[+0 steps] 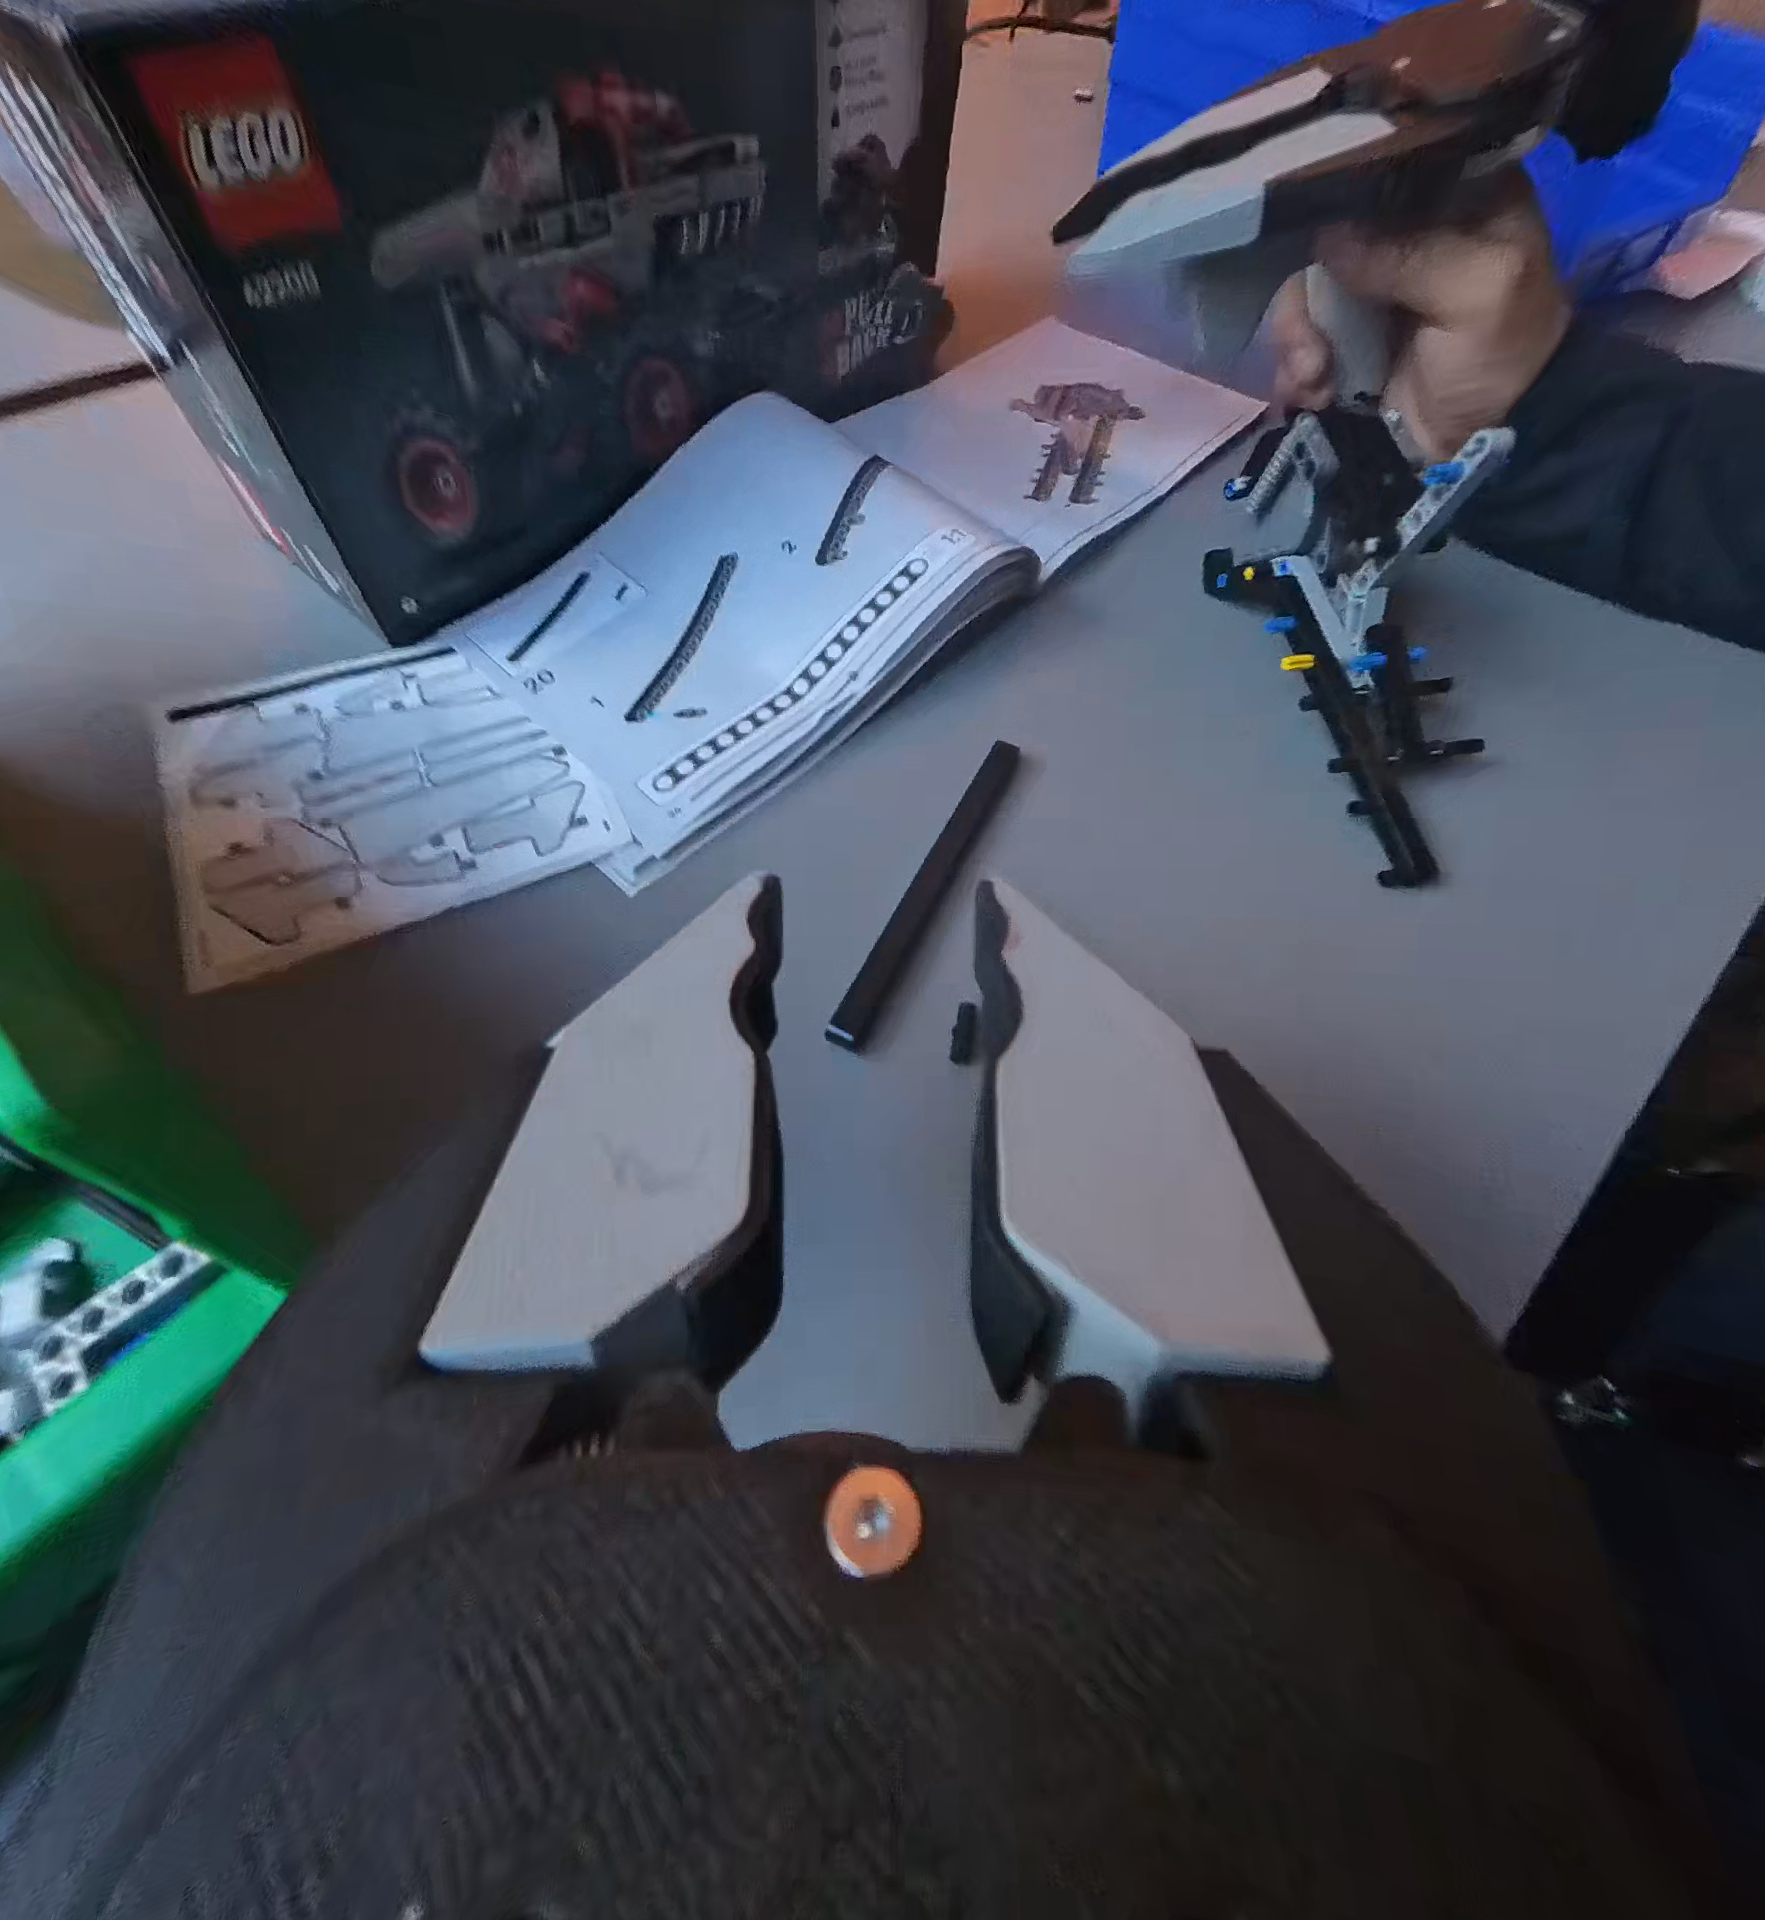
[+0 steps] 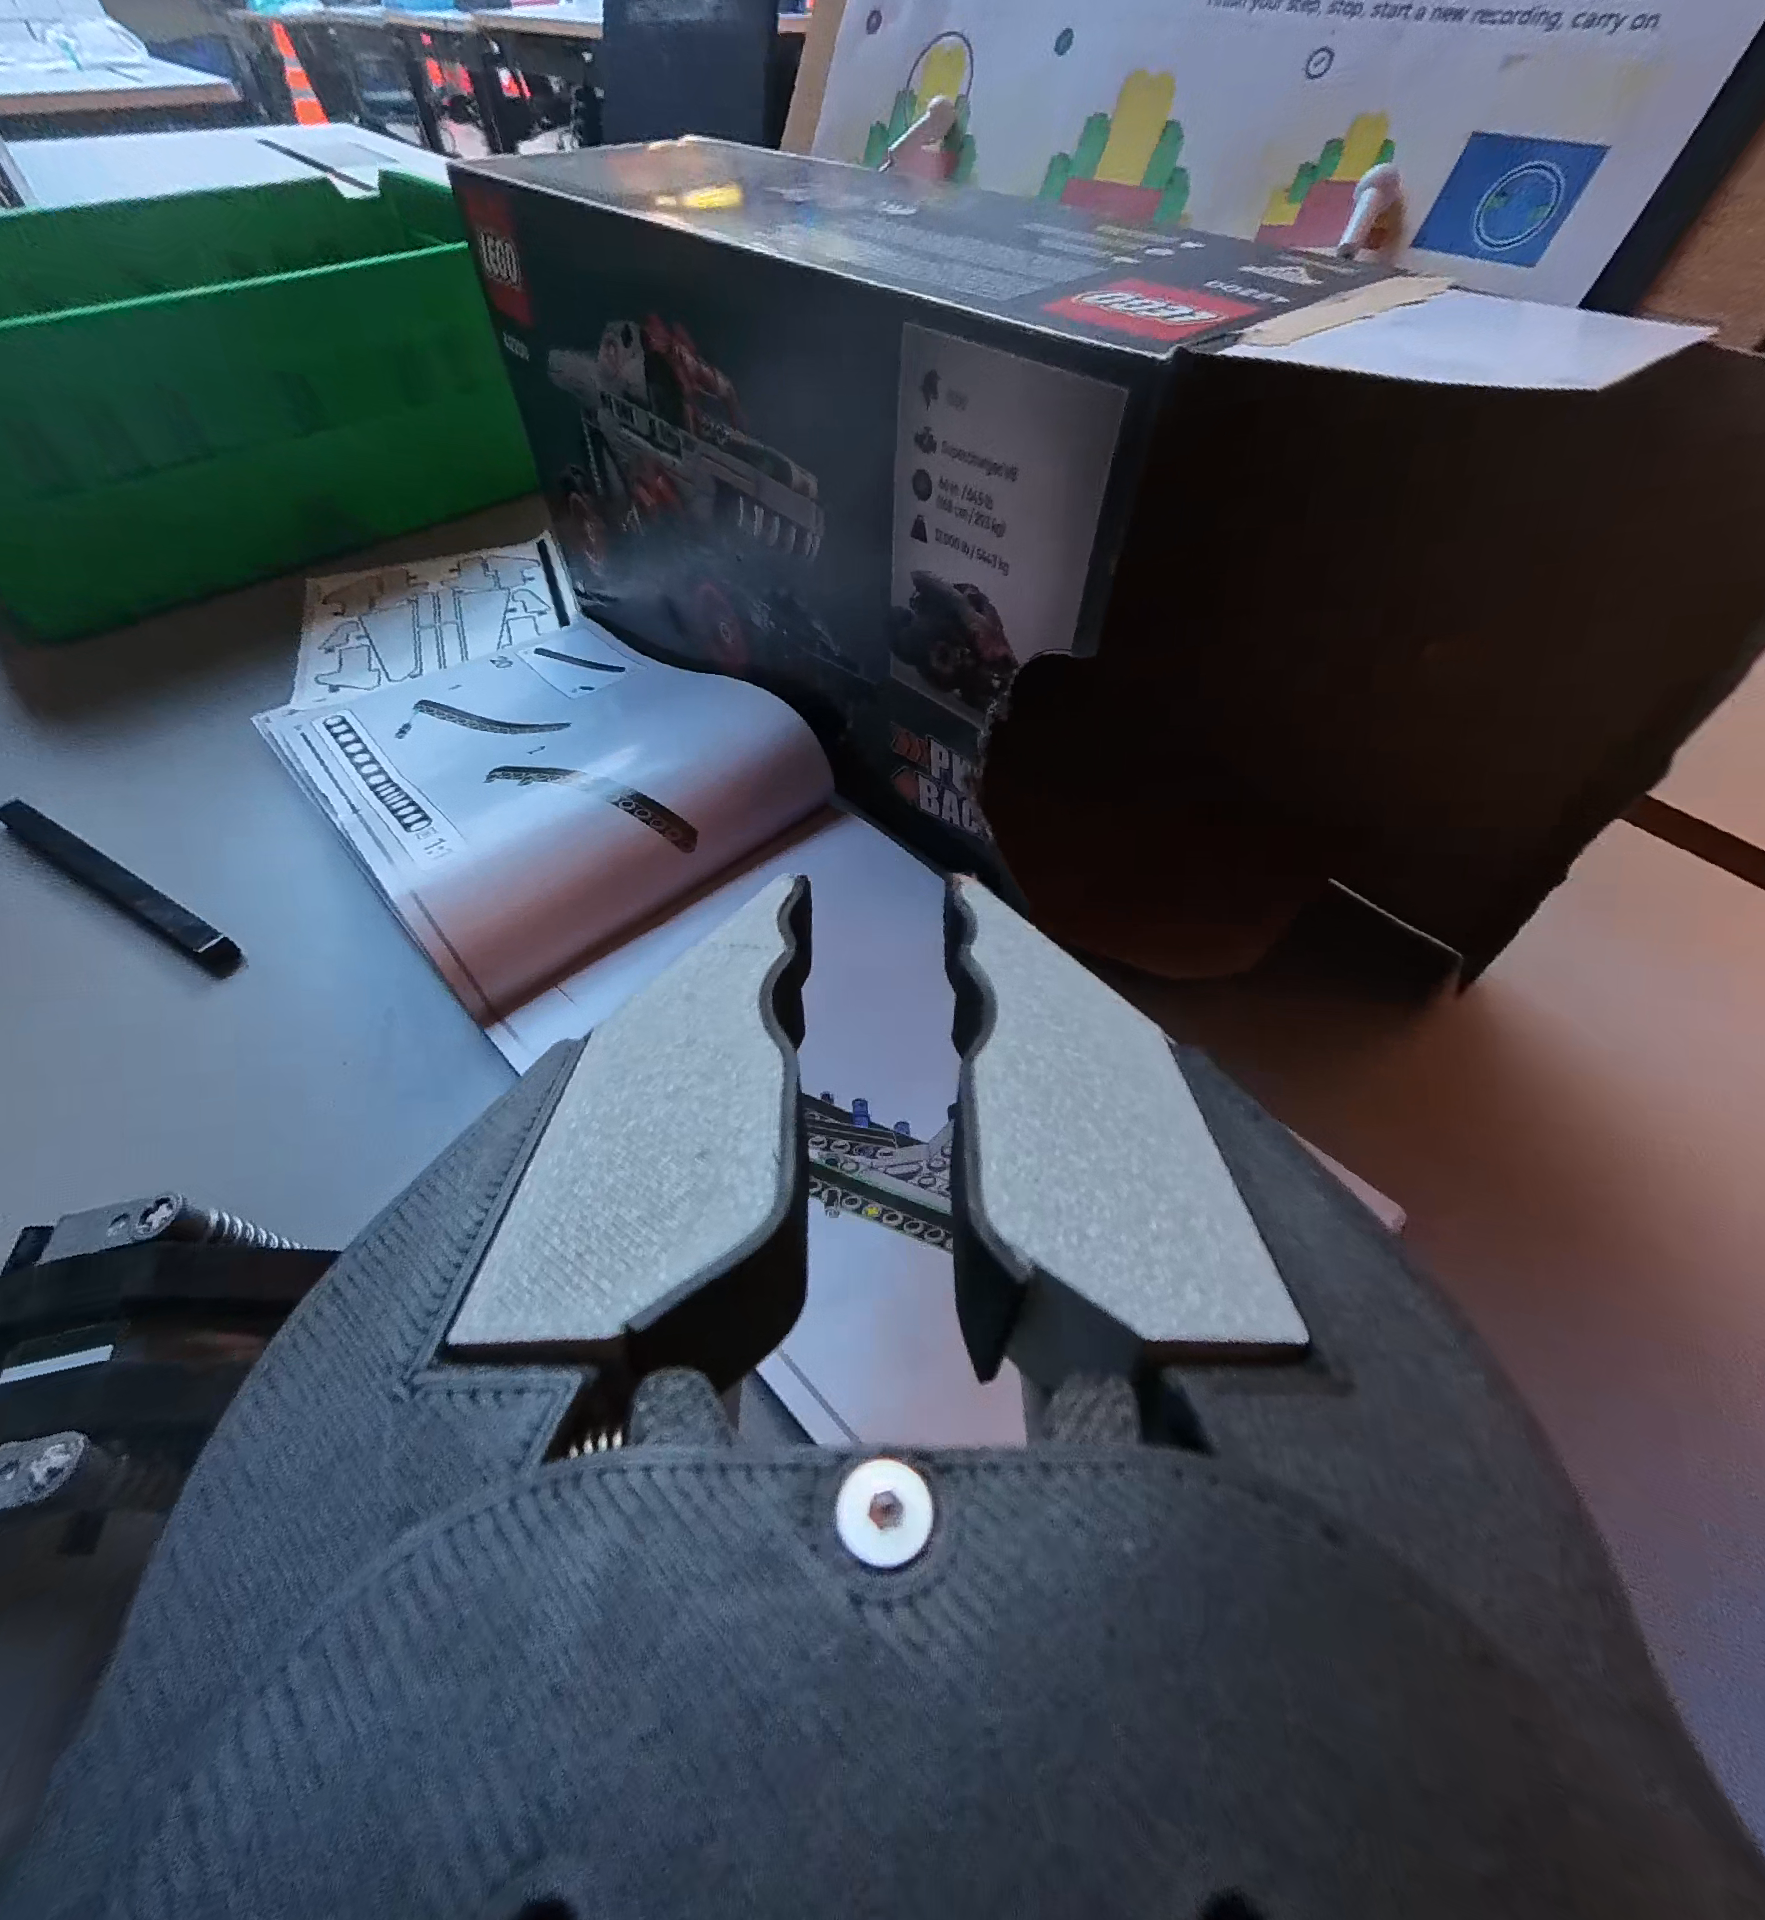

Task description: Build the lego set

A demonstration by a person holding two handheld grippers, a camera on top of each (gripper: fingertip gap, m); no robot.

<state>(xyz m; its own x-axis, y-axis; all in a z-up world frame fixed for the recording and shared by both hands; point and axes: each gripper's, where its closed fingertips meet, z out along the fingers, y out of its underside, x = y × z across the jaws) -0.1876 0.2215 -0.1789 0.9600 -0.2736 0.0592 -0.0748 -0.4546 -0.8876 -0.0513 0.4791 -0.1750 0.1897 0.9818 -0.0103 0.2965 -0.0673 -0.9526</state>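
Observation:
My left gripper (image 1: 878, 885) is open and low over the grey table, with a long black beam (image 1: 925, 894) lying between its fingertips. A small black pin (image 1: 961, 1034) lies by its right finger. The partly built grey and black model (image 1: 1356, 644) stands at the right, under a person's hand (image 1: 1429, 312) that holds my right gripper (image 1: 1221, 197). In the right wrist view my right gripper (image 2: 878, 894) is partly open and empty above the instruction booklet (image 2: 566, 800). The beam (image 2: 119, 888) lies to its left and the model (image 2: 78, 1309) shows at the lower left.
The black set box (image 1: 504, 291) stands at the back, also seen in the right wrist view (image 2: 805, 436). The open booklet (image 1: 774, 644) and a sticker sheet (image 1: 369, 821) lie before it. A green bin (image 1: 78, 1455) of parts is at the left. The table edge (image 1: 1688, 987) runs at the right.

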